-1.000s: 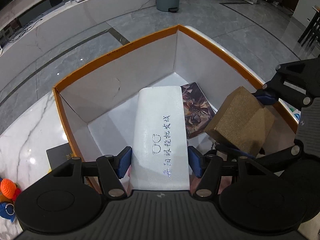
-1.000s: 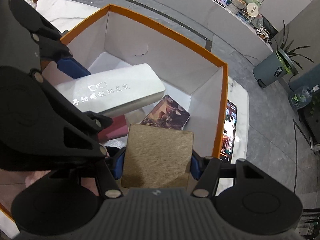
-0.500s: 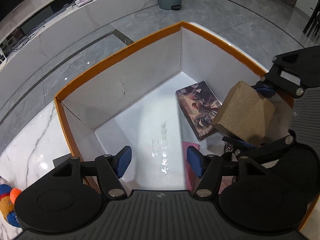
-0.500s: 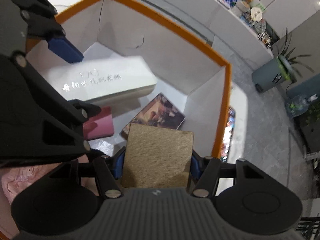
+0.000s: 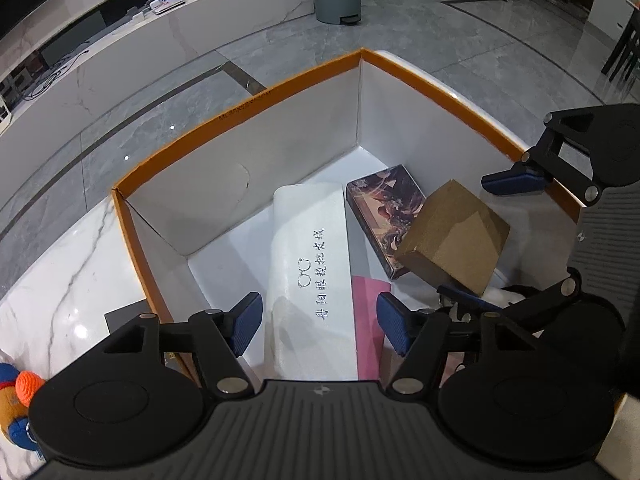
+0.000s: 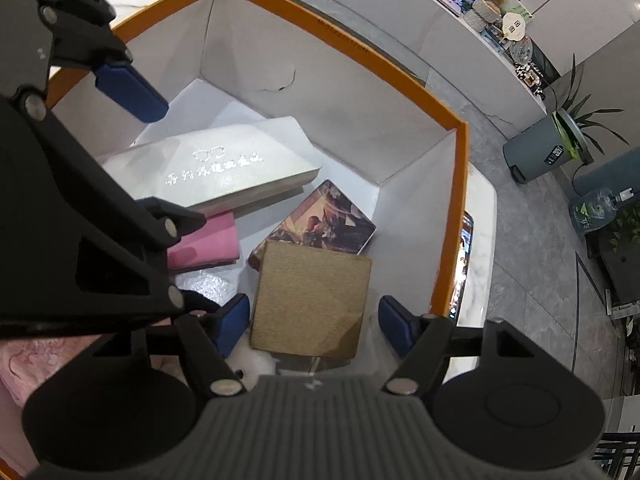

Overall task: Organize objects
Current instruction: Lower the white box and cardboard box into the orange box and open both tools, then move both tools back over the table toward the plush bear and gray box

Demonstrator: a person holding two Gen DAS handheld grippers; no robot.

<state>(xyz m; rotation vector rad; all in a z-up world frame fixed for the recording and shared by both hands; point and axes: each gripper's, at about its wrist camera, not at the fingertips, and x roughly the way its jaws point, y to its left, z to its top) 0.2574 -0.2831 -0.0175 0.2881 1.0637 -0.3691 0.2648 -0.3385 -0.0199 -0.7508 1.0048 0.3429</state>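
Both grippers are pointed steeply down into the orange-rimmed white cardboard box (image 5: 240, 112). Left gripper (image 5: 318, 322) jaws are opening, the long white case (image 5: 310, 264) released inside it. Right gripper (image 6: 314, 320) jaws are opening, the brown textured box (image 6: 312, 300) freed.

In the box (image 5: 248, 112), the case (image 5: 310, 264) lies left of the carton (image 5: 456, 236).

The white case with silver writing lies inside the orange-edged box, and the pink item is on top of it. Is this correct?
Not quite. The white case does lie inside the orange-edged box, but the pink item is not on top of it: it lies beneath the case's edge, partly covered by it. The right wrist view shows this.
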